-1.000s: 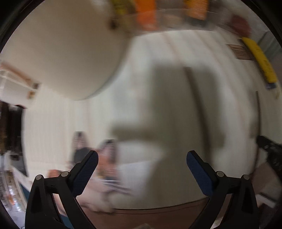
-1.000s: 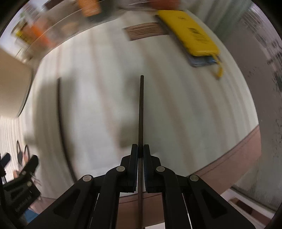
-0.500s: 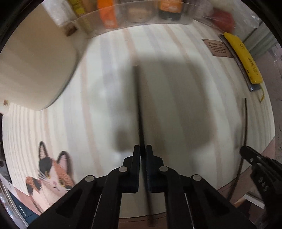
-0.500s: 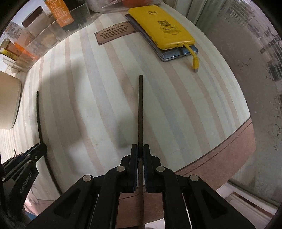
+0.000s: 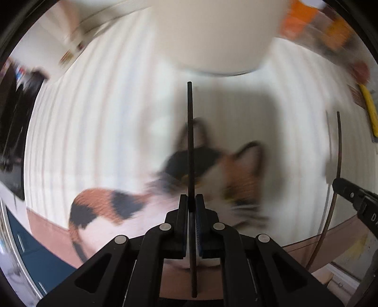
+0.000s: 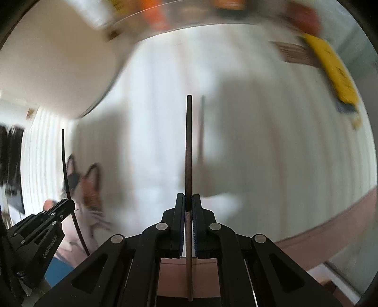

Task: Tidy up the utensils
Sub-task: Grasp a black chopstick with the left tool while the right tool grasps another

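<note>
My left gripper (image 5: 191, 198) is shut on a thin dark chopstick (image 5: 190, 132) that sticks straight out ahead of the jaws, above a striped mat. My right gripper (image 6: 188, 197) is shut on a second dark brown chopstick (image 6: 188, 146) in the same way. Each view catches the other tool at its edge: the right gripper (image 5: 336, 183) with its chopstick (image 5: 338, 151) at the right of the left wrist view, the left gripper (image 6: 69, 203) with its chopstick (image 6: 66, 165) at the lower left of the right wrist view. A large cream round container (image 5: 212, 35) stands just beyond the left chopstick's tip.
The striped mat (image 6: 271, 153) bears a calico cat picture (image 5: 212, 179). A yellow phone-like device (image 6: 335, 70) lies at the right on a brown label. A clear organiser (image 6: 193, 16) with orange bottles runs along the back. The table's brown edge (image 6: 330, 229) is near.
The left gripper closed on a chopstick lying on the mat and has carried it left, over the cat picture and toward the cream container. The right gripper, still holding its chopstick, moved left too.
</note>
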Motion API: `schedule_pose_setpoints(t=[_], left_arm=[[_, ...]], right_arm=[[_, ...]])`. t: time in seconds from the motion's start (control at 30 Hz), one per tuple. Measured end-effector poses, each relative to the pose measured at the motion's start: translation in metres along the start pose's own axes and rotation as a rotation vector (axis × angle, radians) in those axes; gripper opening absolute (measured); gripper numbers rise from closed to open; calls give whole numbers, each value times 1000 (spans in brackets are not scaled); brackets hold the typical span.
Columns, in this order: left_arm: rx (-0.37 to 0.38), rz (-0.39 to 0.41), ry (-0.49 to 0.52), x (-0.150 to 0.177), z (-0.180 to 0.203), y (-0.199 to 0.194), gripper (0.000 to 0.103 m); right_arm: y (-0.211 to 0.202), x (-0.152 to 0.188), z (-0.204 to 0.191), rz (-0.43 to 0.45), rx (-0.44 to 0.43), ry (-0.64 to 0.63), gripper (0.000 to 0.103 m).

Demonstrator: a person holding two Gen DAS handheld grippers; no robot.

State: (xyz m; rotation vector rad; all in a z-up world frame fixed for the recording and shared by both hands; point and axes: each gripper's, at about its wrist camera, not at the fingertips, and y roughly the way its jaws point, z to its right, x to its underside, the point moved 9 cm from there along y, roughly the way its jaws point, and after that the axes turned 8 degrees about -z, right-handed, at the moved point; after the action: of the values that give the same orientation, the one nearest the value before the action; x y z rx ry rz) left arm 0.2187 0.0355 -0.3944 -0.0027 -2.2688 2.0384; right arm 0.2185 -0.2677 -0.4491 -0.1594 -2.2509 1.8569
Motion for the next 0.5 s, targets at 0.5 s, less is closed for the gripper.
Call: schedule_pose_setpoints(t=[0.5], left_arm=[[63,-34,-48,-49,-51,11,15]], right_arm=[[33,-17,-63,-105,130,-94,7]])
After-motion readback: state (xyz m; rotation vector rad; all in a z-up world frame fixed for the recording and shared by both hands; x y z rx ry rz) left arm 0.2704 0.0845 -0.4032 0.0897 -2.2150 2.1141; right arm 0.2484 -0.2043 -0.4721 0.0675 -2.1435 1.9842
